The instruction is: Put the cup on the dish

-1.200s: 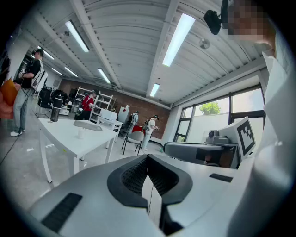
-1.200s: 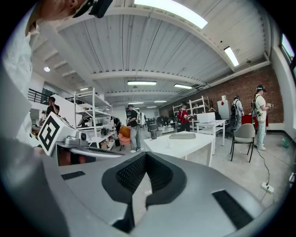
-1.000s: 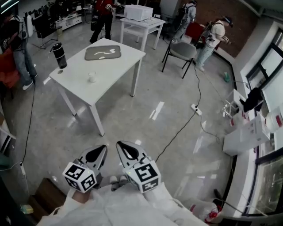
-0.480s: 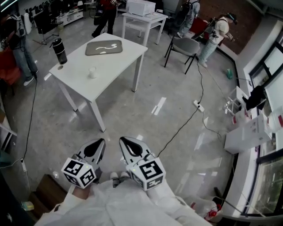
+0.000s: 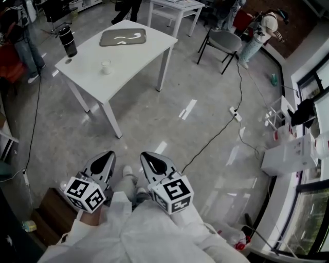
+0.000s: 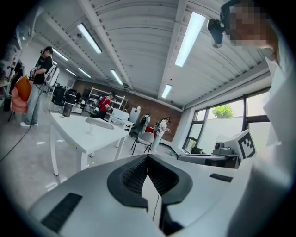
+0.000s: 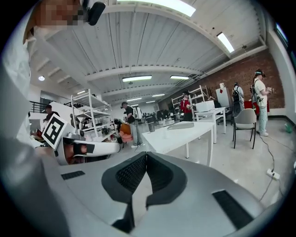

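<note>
A small clear cup (image 5: 106, 67) stands on the white table (image 5: 133, 56) far ahead of me. Behind it on the same table lies the flat grey dish (image 5: 123, 36). Both grippers hang low in front of my body, well short of the table. My left gripper (image 5: 108, 154) has its jaws closed tip to tip with nothing between them. So does my right gripper (image 5: 145, 155) beside it. The left gripper view shows the cup (image 6: 89, 131) and dish (image 6: 99, 122) over the shut left gripper (image 6: 148, 156). In the right gripper view the dish (image 7: 180, 125) lies beyond the shut right gripper (image 7: 146, 153).
A black bottle (image 5: 67, 41) stands at the table's left corner. A grey chair (image 5: 223, 42) and a second white table (image 5: 177, 6) stand beyond. Black cables (image 5: 216, 136) run across the glossy floor. Several people stand around the room's edges. White boxes (image 5: 288, 154) sit at right.
Both grippers have sunk lower in the head view, the left one drifting leftward. The table with cup and dish has slid up toward the picture's top.
</note>
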{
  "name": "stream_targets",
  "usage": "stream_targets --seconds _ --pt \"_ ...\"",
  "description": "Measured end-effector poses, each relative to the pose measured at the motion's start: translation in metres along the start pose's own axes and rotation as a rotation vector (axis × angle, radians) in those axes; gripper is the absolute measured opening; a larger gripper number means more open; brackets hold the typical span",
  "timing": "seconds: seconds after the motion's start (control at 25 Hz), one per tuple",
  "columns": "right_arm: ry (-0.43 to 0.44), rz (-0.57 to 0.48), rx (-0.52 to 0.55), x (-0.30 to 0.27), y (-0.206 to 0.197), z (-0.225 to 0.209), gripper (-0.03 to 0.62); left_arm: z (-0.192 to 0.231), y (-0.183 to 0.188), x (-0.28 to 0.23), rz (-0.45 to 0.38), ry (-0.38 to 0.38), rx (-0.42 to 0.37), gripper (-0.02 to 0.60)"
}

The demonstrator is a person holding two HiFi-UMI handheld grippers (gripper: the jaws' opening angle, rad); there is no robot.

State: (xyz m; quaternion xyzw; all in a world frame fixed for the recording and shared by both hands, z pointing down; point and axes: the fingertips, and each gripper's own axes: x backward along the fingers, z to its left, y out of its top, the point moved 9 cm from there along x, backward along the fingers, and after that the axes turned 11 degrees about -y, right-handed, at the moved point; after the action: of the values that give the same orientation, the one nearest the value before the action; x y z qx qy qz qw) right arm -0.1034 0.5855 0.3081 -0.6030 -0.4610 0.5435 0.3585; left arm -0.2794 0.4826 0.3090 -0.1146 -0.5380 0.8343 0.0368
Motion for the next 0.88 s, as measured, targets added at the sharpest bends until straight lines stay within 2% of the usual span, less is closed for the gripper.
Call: stream_targets --seconds 0.12,0.4,0.6,0.88 --pt "-0.027 0.01 -0.019 -0.017 -0.002 -0.012 0.012 0.018 0.004 -0.011 0.014 0.025 -0.012 0.009" --pt "-0.052 0.003 -0.022 -0.087 0.023 -0.035 0.012 0.08 0.033 -0.057 0.035 0.017 0.001 0.009" --pt "-0.086 -0.014 -0.007 -0.149 0.061 -0.051 0.012 0.137 0.071 -0.094 0.055 -0.016 -0.015 0.008" --pt "-0.138 -0.067 -0.022 -0.219 0.1 -0.065 0.012 0.201 0.119 -0.136 0.052 -0.102 -0.059 0.009"
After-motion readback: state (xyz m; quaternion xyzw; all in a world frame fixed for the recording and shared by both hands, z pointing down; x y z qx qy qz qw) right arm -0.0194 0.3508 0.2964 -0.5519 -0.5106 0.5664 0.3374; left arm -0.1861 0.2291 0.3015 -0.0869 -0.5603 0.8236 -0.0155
